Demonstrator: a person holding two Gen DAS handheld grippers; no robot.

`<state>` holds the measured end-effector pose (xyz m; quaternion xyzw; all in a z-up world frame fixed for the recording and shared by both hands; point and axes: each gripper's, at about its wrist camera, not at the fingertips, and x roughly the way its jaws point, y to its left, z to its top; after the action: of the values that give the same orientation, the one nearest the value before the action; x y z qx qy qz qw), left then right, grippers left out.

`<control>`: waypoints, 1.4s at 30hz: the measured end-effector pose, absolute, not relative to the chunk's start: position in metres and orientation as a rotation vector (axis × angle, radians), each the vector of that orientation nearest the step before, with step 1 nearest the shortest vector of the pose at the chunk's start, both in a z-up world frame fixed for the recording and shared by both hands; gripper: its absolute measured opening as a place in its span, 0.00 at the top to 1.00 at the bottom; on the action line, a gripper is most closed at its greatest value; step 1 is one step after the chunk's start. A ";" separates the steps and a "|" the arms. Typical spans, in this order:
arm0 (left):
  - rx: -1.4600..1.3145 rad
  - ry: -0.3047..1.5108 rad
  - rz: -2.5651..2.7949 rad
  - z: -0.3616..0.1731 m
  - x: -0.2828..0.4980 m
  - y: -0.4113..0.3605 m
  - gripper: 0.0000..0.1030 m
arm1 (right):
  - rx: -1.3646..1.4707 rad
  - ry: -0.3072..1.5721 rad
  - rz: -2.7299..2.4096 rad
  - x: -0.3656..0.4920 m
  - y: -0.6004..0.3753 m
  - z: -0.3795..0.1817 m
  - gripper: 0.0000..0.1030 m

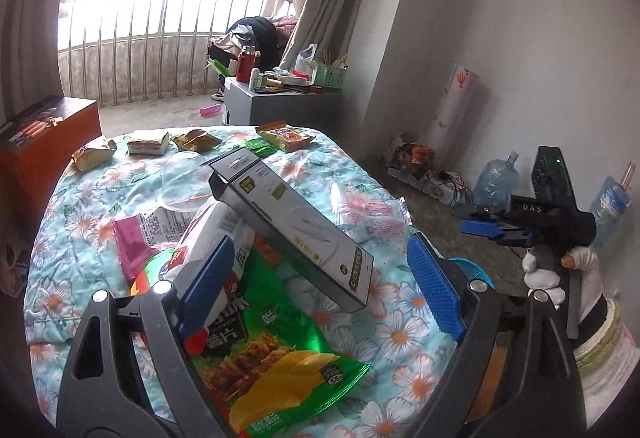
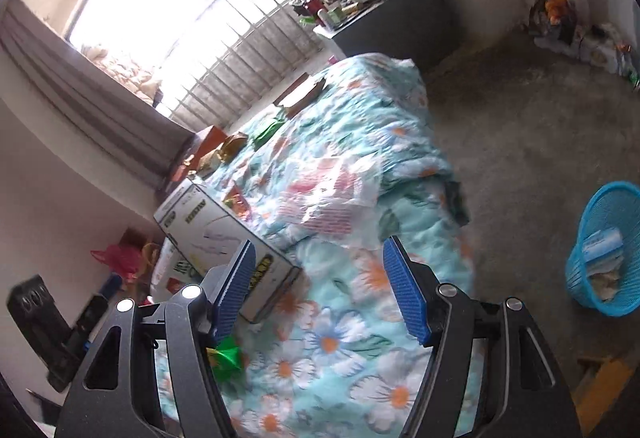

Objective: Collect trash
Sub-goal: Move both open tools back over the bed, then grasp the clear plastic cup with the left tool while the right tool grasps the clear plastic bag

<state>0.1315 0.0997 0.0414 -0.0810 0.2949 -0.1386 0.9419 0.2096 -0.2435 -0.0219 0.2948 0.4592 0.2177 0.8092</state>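
On the bed [image 1: 100, 206], a long white box [image 1: 292, 222] leans across the green chip bag [image 1: 280, 354], wrappers beyond it. Both grippers' fingers apart, empty. Blue basket [image 2: 606, 250] stands on open floor right of the bed's edge.

the green chip bag [image 1: 280, 366] is cut off at the bottom edge, its top under the white box [image 1: 296, 222]

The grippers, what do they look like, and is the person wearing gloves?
Each gripper has black plastic arms with silver round bolts and two bumpy blue pads: the left gripper and the right gripper match. From the left wrist camera, the right gripper's black body reads "DAS" in white and shows a tiny green light. The hand holding it wears a white glove and striped cuff.
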 end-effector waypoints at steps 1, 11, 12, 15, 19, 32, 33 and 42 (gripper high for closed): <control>-0.161 0.596 -0.281 0.039 0.128 0.103 0.19 | 0.682 1.009 0.458 0.214 -0.241 -0.031 0.37; -0.164 0.617 -0.291 0.008 0.100 0.134 0.19 | 0.834 1.095 0.292 0.263 -0.255 -0.088 0.37; -0.168 0.618 -0.294 0.006 0.099 0.136 0.19 | 0.848 1.096 0.294 0.268 -0.255 -0.090 0.37; -0.170 0.599 -0.297 0.004 0.093 0.144 0.19 | 0.849 1.099 0.306 0.284 -0.249 -0.090 0.39; -0.176 0.558 -0.279 0.013 0.094 0.159 0.19 | 0.808 1.123 0.305 0.293 -0.237 -0.091 0.47; -0.225 0.746 -0.303 0.028 0.274 0.247 0.19 | 0.789 1.181 0.346 0.297 -0.231 -0.089 0.53; -0.236 0.781 -0.301 0.018 0.288 0.249 0.19 | 0.798 1.186 0.356 0.298 -0.231 -0.090 0.53; -0.217 0.904 -0.338 -0.031 0.339 0.239 0.19 | 0.888 1.227 0.398 0.302 -0.235 -0.100 0.53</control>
<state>0.3393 0.2393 -0.0311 -0.1039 0.4340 -0.1621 0.8801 0.3020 -0.2352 -0.1003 0.4000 0.5528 0.1792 0.7087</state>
